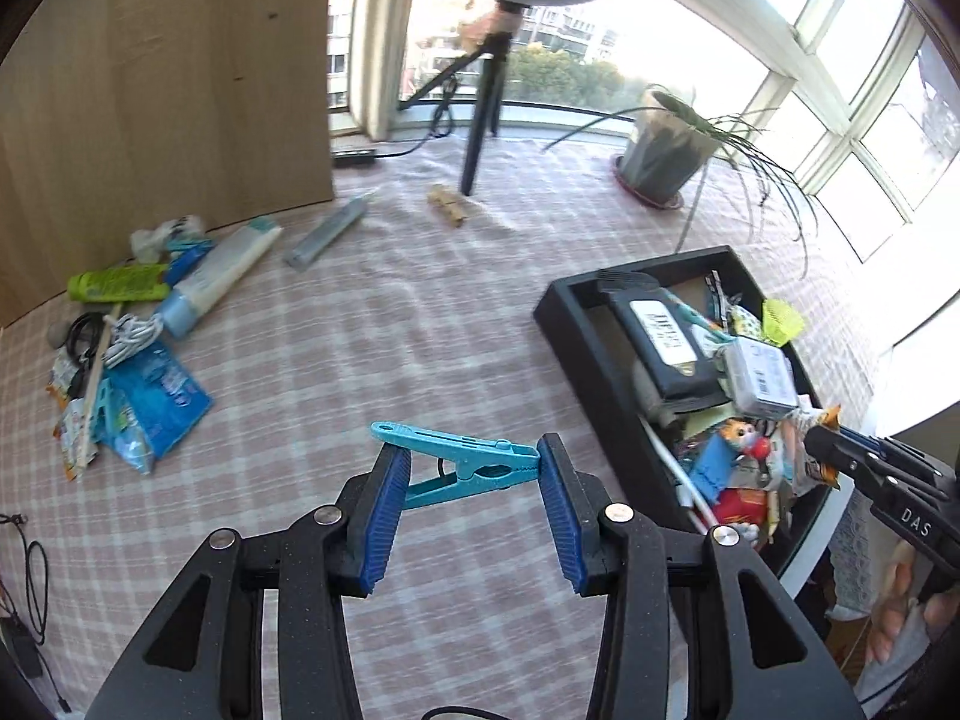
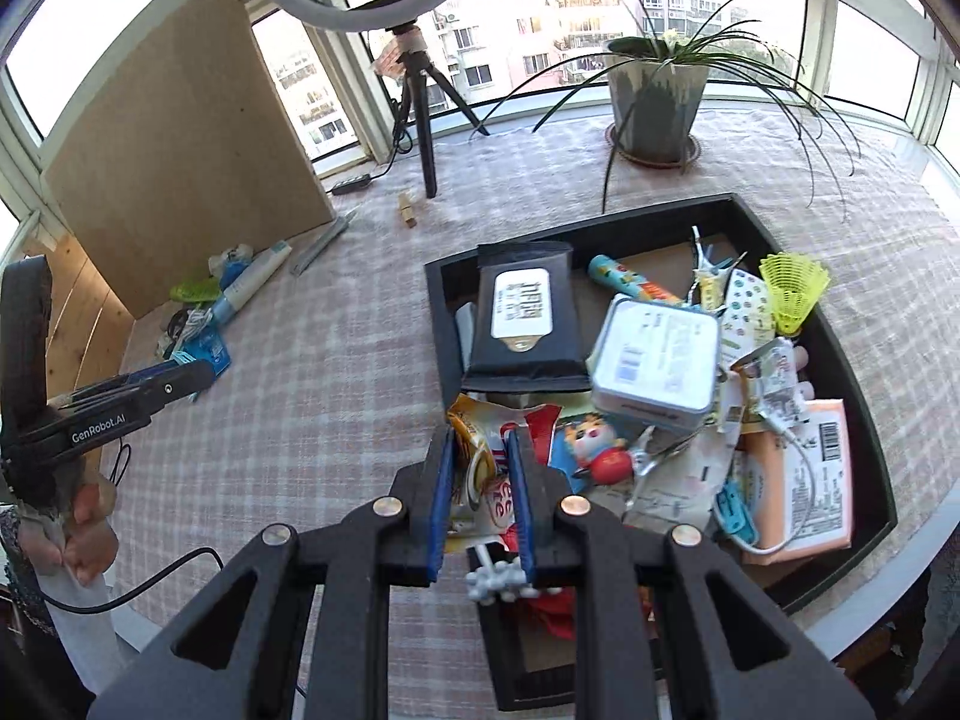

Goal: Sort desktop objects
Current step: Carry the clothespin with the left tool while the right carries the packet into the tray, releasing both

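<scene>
Left gripper point(image 1: 474, 468) pinches a blue clothespin point(image 1: 462, 461) crosswise between its blue pads, jaws closed onto both ends of it, held up above the checked tablecloth point(image 1: 372, 330). Clothespin looks like light rigid plastic with a spring; it should not deform, but the end-to-end hold looks shaky and it may pivot or pop out, so a grip across the flat middle seems safer. Right gripper point(image 2: 480, 474) has jaws nearly together, clamping a crinkly snack packet point(image 2: 474, 450) over the near corner of the black tray point(image 2: 600, 222). The packet is probably light, soft and slippery foil, likely to slide or crumple; best taken by the sealed edge. A small white beaded thing hangs below the jaws, cannot tell what. The tray is piled: black wipes pack point(image 2: 525, 318), grey tin point(image 2: 657, 354), yellow shuttlecock point(image 2: 792, 288), pink pack point(image 2: 804, 474). A second pile sits far left by the wooden board point(image 1: 168, 90): tubes, green bottle point(image 1: 117, 285), blue pouch point(image 1: 159, 402), cables. The table is round, the cloth soft with slight wrinkles. Potted plant point(image 2: 654, 96), ring light tripod point(image 2: 420, 114), bright windows all round, glare strong.
</scene>
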Available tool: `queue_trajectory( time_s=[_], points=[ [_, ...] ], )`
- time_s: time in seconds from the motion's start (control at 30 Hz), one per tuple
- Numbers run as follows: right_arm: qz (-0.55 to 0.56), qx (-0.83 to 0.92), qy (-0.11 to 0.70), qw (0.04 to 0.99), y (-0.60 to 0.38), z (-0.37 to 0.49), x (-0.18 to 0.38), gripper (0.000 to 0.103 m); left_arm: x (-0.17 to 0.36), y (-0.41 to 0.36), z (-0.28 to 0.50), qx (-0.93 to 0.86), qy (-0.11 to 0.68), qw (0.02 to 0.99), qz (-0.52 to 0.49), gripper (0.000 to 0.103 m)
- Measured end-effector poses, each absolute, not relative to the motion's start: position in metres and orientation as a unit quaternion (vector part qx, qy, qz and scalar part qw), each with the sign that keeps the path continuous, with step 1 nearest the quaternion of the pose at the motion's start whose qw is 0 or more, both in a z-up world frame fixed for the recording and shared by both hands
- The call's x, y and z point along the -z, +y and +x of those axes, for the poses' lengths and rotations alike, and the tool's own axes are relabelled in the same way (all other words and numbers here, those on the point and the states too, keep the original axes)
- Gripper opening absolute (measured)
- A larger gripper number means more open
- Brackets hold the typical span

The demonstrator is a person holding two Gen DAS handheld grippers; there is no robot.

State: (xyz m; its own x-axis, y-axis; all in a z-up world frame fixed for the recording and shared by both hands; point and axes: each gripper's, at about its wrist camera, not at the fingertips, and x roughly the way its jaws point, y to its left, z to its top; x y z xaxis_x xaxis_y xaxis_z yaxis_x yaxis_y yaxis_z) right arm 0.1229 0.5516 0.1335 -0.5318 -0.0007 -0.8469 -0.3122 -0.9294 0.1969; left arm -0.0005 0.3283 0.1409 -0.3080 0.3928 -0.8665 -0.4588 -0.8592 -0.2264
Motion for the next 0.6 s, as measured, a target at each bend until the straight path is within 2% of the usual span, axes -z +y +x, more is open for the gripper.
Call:
queue_trajectory(
  time_s=[0.6],
  points=[
    [-0.474, -0.853, 0.181, 0.126, 0.699, 0.120, -0.126, 0.018, -0.151, 0.553, 0.003, -0.779, 0.130, 0.333, -0.516, 0.041]
  ],
)
